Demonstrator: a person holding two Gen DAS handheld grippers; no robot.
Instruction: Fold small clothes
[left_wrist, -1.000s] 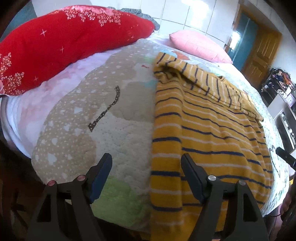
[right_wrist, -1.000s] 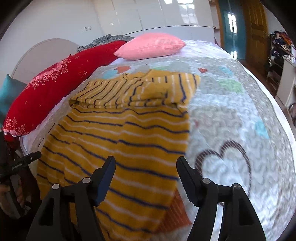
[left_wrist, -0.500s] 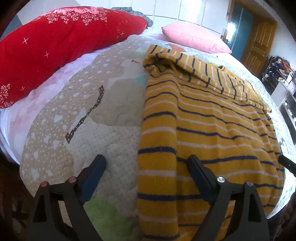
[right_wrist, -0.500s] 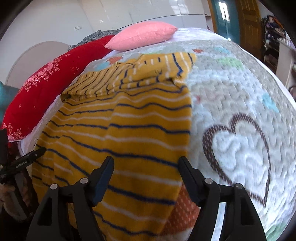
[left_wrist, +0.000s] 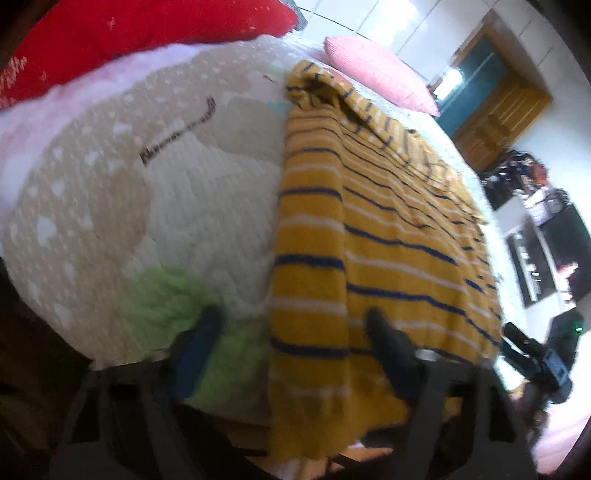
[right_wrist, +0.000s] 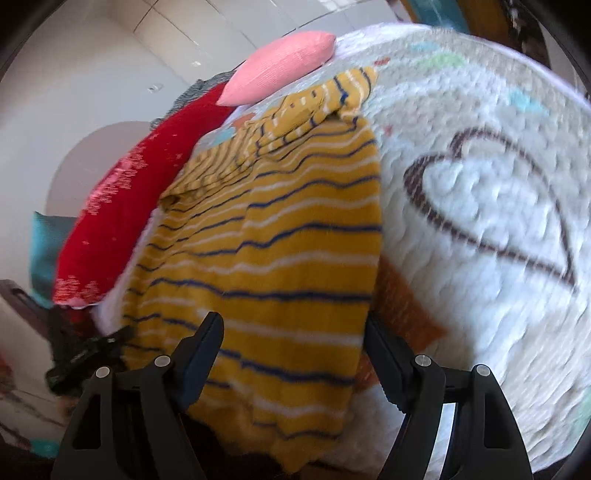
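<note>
A yellow sweater (left_wrist: 373, 229) with navy and white stripes lies flat on the quilted bed, its sleeves folded across the far end and its hem hanging over the near edge. It also shows in the right wrist view (right_wrist: 273, 251). My left gripper (left_wrist: 291, 332) is open, its jaws astride the sweater's left hem corner at the bed edge. My right gripper (right_wrist: 293, 339) is open, its jaws astride the sweater's right hem corner. Neither holds cloth. The right gripper shows at the far right of the left wrist view (left_wrist: 535, 358).
The patterned quilt (left_wrist: 177, 206) covers the bed, with a brown heart outline (right_wrist: 491, 206) right of the sweater. A long red pillow (left_wrist: 122, 40) and a pink pillow (right_wrist: 280, 70) lie at the far side. A wooden door (left_wrist: 502, 114) stands beyond.
Both grippers have moved forward and down to the sweater's hem at the near bed edge and tilted. Both stay open. The sweater has not moved.
</note>
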